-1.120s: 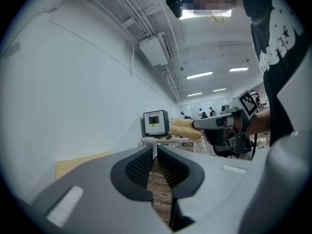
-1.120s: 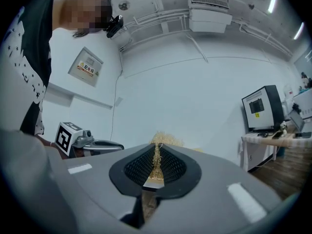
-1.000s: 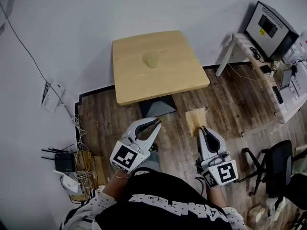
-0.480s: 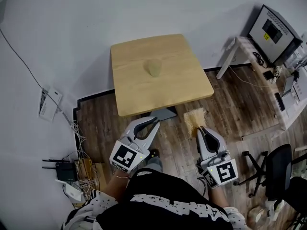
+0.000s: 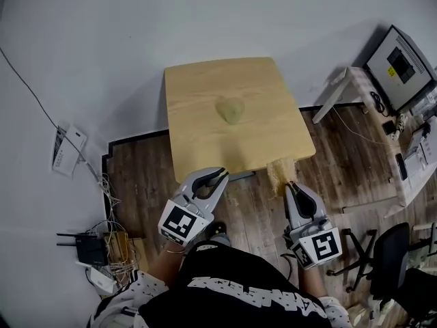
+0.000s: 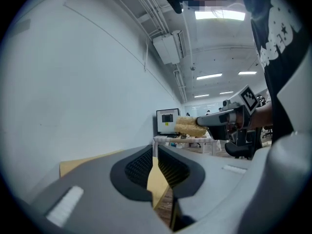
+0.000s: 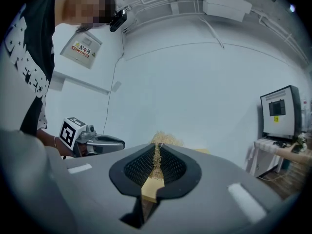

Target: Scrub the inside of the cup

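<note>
A pale yellow-green cup stands near the middle of the square wooden table. My left gripper hovers at the table's near edge. Its jaws are opening by a crack, and the left gripper view shows nothing between them. My right gripper is shut on a straw-coloured fibrous scrubber, whose tuft sticks out past the fingertips at the table's front right corner. The scrubber also shows in the left gripper view. Both grippers are well short of the cup.
A white desk with a monitor stands at the right, with a black office chair nearer me. A router and tangled cables lie on the floor at the left. A white wall runs behind the table.
The table and cup have come closer in the head view. Both grippers now sit at the table's front edge, and the scrubber reaches its corner.
</note>
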`<action>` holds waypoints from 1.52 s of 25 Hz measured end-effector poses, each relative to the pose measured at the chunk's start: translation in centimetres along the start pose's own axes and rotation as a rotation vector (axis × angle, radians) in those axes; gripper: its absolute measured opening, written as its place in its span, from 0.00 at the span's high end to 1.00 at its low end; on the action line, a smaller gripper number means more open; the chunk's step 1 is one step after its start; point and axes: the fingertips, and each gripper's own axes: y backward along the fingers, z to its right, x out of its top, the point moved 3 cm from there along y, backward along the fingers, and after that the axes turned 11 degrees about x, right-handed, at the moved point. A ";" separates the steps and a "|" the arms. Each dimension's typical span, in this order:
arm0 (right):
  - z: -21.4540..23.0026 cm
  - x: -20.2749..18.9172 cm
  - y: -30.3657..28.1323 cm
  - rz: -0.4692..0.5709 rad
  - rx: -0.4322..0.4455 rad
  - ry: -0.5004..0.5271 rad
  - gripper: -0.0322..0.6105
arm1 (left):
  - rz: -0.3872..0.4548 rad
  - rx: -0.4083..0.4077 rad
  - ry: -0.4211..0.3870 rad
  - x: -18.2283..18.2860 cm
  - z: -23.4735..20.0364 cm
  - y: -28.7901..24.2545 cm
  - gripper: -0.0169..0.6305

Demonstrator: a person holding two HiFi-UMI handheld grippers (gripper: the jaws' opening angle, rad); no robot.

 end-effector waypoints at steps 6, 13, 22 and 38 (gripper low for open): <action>1.5 0.3 -3.3 0.004 -0.011 -0.013 0.90 | -0.007 -0.004 0.009 -0.8 -3.4 -1.7 0.95; 3.2 0.5 -5.8 -0.001 0.014 -0.021 0.90 | 0.031 0.015 0.040 -0.5 -5.2 -3.7 0.95; 6.9 1.1 -9.9 0.002 0.106 -0.008 0.90 | 0.013 0.075 0.099 -1.1 -7.0 -6.3 0.96; 15.2 1.3 -17.0 -0.015 0.301 -0.013 0.90 | -0.083 0.199 0.045 -4.4 -8.7 -13.4 0.67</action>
